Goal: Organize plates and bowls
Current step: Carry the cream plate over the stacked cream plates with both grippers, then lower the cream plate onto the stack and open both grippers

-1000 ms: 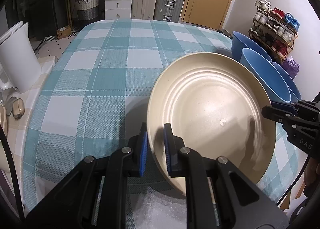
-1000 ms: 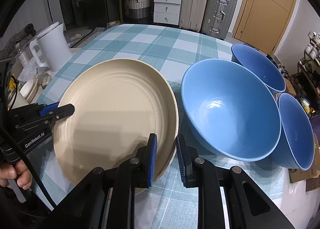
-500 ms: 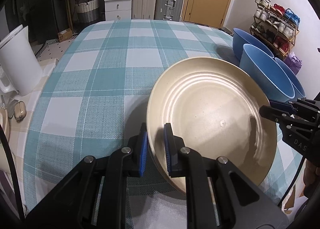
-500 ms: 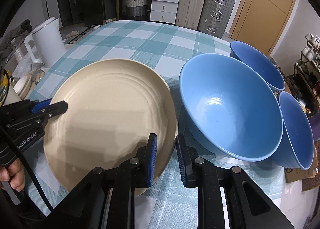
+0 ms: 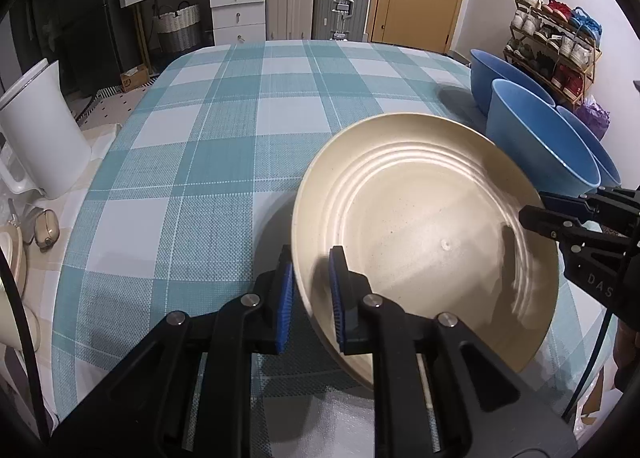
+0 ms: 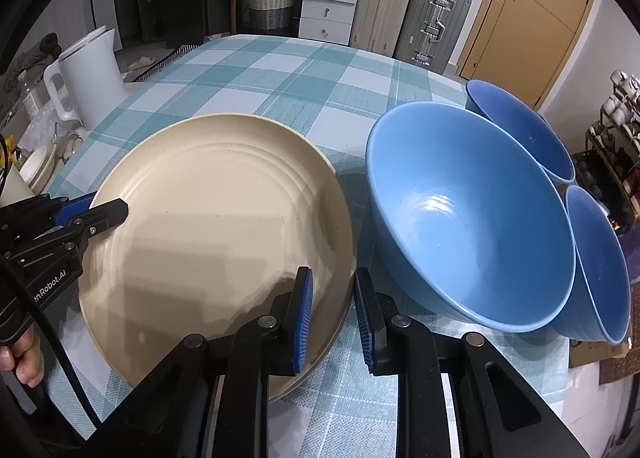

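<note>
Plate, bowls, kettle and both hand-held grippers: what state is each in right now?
Beige plate: gripped at two opposite rim spots.
Left hand-held gripper: shut on plate rim.
Right hand-held gripper: shut on plate rim.
Three blue bowls: upright, empty, on the tablecloth.
White kettle: upright, lid closed.

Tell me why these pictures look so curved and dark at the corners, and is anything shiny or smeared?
Both views are fisheye, so the checked tablecloth bulges and the corners go black. Left wrist view: the cream plate shows a smeared streak near its right rim, beside the right gripper. Right wrist view: a glare patch sits inside the nearest blue bowl, and a broad shadow crosses the plate's lower half.
</note>
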`<state>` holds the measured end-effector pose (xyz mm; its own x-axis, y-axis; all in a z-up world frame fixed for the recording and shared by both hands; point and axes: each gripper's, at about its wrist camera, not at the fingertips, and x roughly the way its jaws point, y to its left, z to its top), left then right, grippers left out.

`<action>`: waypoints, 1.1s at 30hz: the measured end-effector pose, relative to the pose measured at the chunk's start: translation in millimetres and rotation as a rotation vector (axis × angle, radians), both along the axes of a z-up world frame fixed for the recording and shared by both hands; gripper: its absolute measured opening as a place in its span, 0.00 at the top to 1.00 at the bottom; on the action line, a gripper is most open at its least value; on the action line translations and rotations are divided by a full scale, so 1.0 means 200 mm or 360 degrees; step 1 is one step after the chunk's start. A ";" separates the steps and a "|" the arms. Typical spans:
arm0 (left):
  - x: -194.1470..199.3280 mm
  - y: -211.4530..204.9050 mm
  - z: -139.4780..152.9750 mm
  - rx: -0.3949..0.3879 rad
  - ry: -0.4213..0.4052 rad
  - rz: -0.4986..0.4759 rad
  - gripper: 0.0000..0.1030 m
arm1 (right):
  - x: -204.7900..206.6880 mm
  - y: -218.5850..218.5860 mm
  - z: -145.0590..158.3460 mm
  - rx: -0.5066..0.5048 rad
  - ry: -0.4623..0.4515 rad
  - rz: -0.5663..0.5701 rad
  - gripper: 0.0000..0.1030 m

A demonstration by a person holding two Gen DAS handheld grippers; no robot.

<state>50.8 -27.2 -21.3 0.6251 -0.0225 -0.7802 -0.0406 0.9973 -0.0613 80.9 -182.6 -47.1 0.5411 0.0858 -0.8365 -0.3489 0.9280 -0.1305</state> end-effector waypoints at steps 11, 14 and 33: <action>0.00 -0.02 -0.01 0.0045 0.0001 -0.0017 0.86 | -0.01 0.00 0.00 -0.0006 -0.0005 -0.0005 0.79; 0.00 -0.01 0.00 0.0021 0.0016 -0.0026 0.86 | -0.02 -0.01 0.00 0.0006 0.0000 -0.0008 0.79; -0.17 -0.06 0.30 -0.0190 -0.0151 -0.0225 0.18 | -0.21 -0.21 0.23 0.0421 -0.0100 -0.0043 0.13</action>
<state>17.8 -39.8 38.0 0.6800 -0.2037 -0.7043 0.1106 0.9781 -0.1761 38.6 -223.8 -0.6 0.5961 0.2818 -0.7518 -0.3224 0.9416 0.0974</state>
